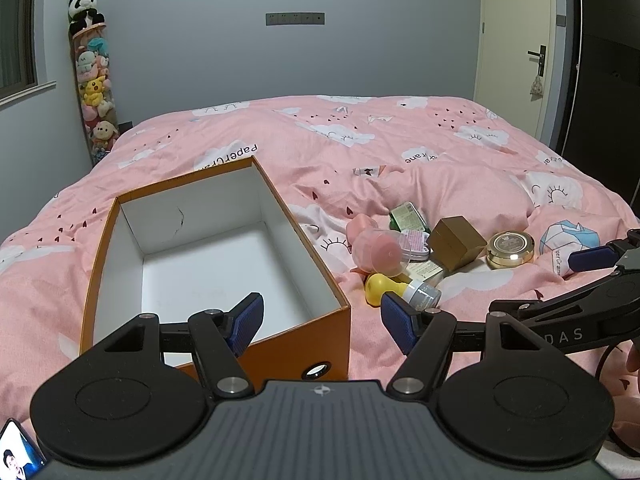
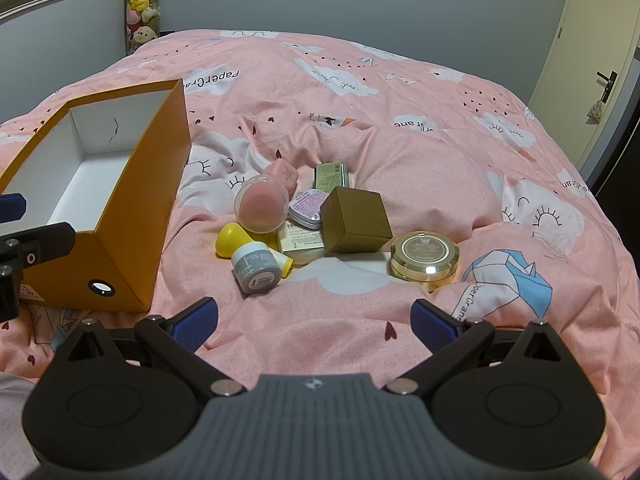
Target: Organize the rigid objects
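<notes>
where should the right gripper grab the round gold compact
Grip the gold compact across its low round side wall, coming from above with the open right gripper. It lies flat, lid up, apart from the pile, so probably both sides are free.

Ahead of my grippers: pink cloud-print bed (image 1: 360,140) | beyond it I see grey wall (image 1: 200,60) | far left: window (image 1: 16,40), plush-toy column (image 1: 94,88) | far right: cream door (image 1: 516,40)
</notes>
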`<state>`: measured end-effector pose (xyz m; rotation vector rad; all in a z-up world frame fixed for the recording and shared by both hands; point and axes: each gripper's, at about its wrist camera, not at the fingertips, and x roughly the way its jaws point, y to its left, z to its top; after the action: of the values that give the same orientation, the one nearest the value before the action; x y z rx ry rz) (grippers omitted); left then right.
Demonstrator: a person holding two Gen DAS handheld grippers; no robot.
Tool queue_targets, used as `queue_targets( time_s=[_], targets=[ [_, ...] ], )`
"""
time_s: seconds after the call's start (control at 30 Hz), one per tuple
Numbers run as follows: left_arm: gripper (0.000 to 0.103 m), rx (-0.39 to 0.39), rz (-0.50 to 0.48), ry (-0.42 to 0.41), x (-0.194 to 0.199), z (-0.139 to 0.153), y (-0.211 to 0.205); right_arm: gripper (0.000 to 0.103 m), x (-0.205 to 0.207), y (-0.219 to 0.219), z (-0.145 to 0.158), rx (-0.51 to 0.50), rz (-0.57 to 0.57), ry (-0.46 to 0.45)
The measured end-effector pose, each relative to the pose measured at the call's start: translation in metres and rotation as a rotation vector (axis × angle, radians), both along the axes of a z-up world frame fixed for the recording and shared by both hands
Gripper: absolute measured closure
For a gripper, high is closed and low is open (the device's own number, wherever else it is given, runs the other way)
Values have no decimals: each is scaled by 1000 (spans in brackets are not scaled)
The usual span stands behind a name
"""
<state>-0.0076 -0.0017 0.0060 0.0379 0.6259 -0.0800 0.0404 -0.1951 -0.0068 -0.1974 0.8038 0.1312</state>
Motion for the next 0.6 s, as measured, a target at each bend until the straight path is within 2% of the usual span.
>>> queue_targets(
  time_s=[0.6],
  targets=[
    [25, 1, 0, 3, 0, -1, -1, 3, 0, -1, 0, -1, 1, -1]
  ],
)
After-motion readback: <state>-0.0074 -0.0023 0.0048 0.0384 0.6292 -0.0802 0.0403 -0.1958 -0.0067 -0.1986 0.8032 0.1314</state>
